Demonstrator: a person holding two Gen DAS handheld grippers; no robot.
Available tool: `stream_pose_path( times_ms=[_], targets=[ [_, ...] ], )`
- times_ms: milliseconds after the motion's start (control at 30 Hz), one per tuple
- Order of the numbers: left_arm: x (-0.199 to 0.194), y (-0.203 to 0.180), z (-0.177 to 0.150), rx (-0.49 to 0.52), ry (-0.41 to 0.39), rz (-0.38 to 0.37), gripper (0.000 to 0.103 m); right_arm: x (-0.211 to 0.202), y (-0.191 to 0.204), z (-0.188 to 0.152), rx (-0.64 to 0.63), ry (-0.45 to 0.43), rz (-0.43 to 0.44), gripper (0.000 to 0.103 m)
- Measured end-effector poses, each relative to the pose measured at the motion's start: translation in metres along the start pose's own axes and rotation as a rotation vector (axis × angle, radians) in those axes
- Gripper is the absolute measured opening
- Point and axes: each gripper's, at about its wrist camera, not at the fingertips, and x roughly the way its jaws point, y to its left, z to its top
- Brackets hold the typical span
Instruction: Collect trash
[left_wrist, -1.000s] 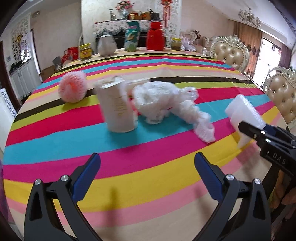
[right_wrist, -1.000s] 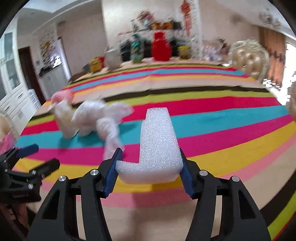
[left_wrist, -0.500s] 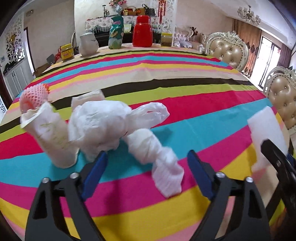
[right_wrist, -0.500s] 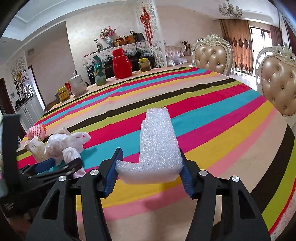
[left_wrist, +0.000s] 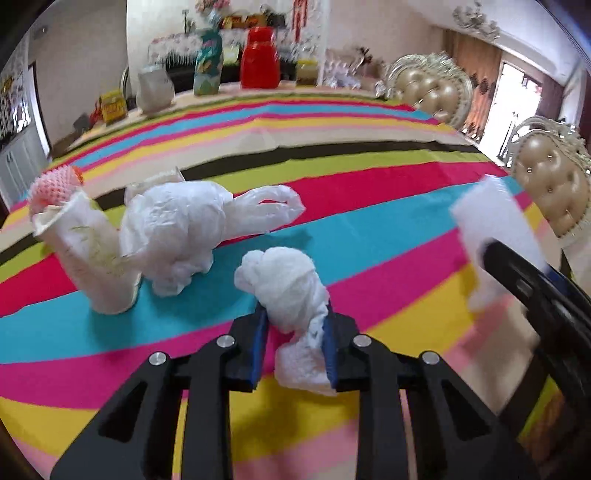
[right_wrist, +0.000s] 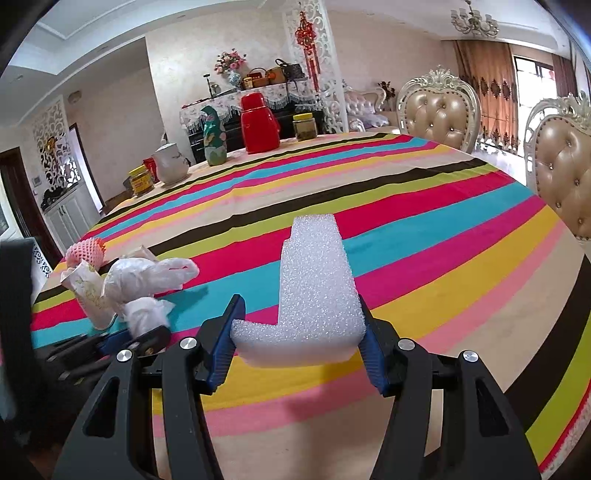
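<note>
The left gripper (left_wrist: 293, 334) is clamped on a soft, crumpled white tissue wad (left_wrist: 291, 291), and the right gripper (right_wrist: 301, 343) is pinching a stiff, pebbly L-shaped foam block (right_wrist: 314, 291) whose long arm points forward. Remaining trash lies ahead and left of the left gripper, the nearer one: a crinkled plastic bag (left_wrist: 184, 229), a tilted paper cup (left_wrist: 88, 258) touching it, and a pink foam net (left_wrist: 51, 186) behind, all on the striped tablecloth (left_wrist: 369, 229).

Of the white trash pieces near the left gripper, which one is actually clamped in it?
The crumpled tissue wad, pinched between the left gripper's blue fingers. The plastic bag and paper cup sit ungripped on the tablecloth behind it.
</note>
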Motion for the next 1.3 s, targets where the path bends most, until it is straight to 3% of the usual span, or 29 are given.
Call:
stream_pose_path(
  times_ms=[433,1033,1300],
  targets=[
    [-0.065,0.014,-0.034,-0.02,-0.216,0.021,0.025,0.002,0.006,-0.001,-0.022,0.017,0.008,0.056],
    [-0.097,0.043,-0.05,-0.082,-0.251,0.037,0.026,0.006,0.005,-0.001,-0.017,0.04,0.018,0.056],
    [-0.112,0.07,-0.064,-0.114,-0.255,0.073,0.026,0.0,0.03,-0.01,-0.109,0.071,0.066,0.056]
  ],
)
